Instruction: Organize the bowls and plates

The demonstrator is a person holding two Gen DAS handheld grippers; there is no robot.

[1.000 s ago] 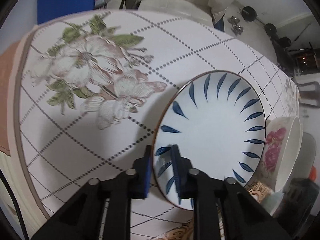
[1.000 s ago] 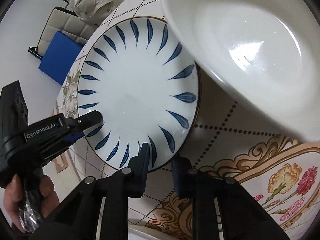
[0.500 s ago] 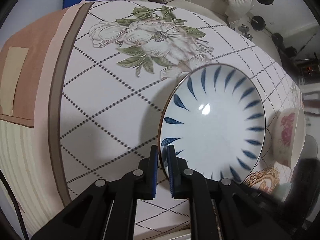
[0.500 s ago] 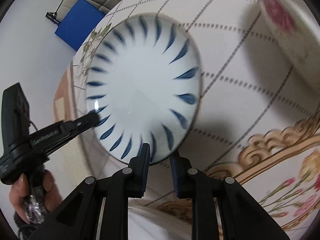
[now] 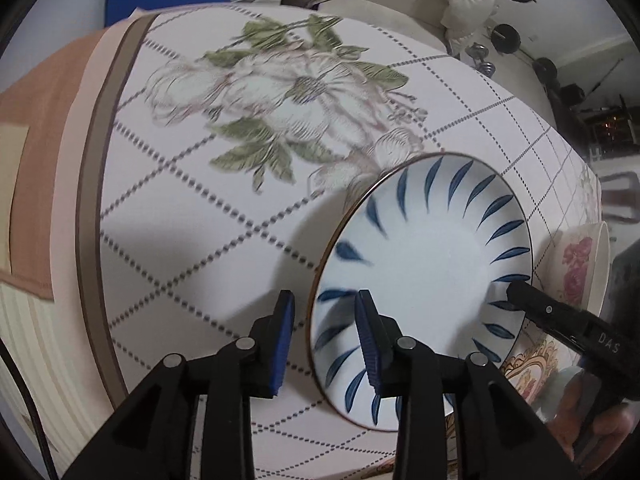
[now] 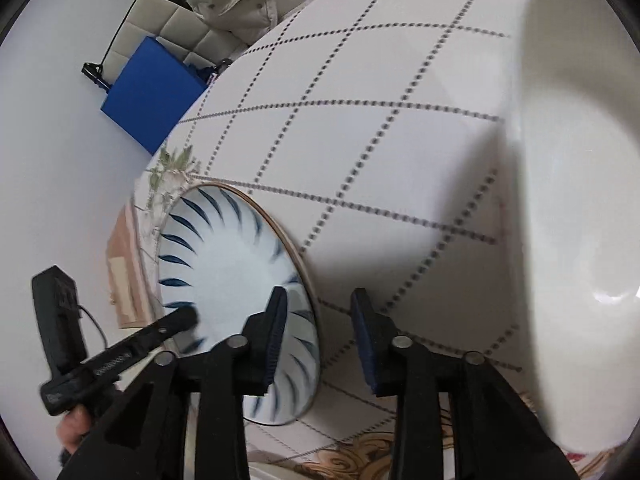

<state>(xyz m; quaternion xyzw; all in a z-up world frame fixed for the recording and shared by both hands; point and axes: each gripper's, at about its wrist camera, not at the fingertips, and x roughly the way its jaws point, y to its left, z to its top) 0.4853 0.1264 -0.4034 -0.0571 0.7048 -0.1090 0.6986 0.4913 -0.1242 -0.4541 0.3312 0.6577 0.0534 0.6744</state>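
Between the parted pads of both tools lies the plate's [image 5: 424, 292] rim, released: left tool [image 5: 326, 340] and right tool [image 6: 320, 340] just opened. The plate rests on the tabletop [image 5: 192, 232], the bowl [image 6: 580, 220] right of it.

From my left wrist view, the flower print on the tablecloth [image 5: 280, 120] smeared with motion blur. My own finger covered part of the blue-leaf plate [image 5: 432, 264] rim. The floral bowl [image 5: 588, 268] was half lost at the right edge, behind the right gripper [image 5: 516, 290], so I could not tell how its jaws stood there. On the right wrist view, the white bowl [image 6: 580, 220] ran off the frame. The hand [image 6: 74, 428] at the lower left was mostly hidden.
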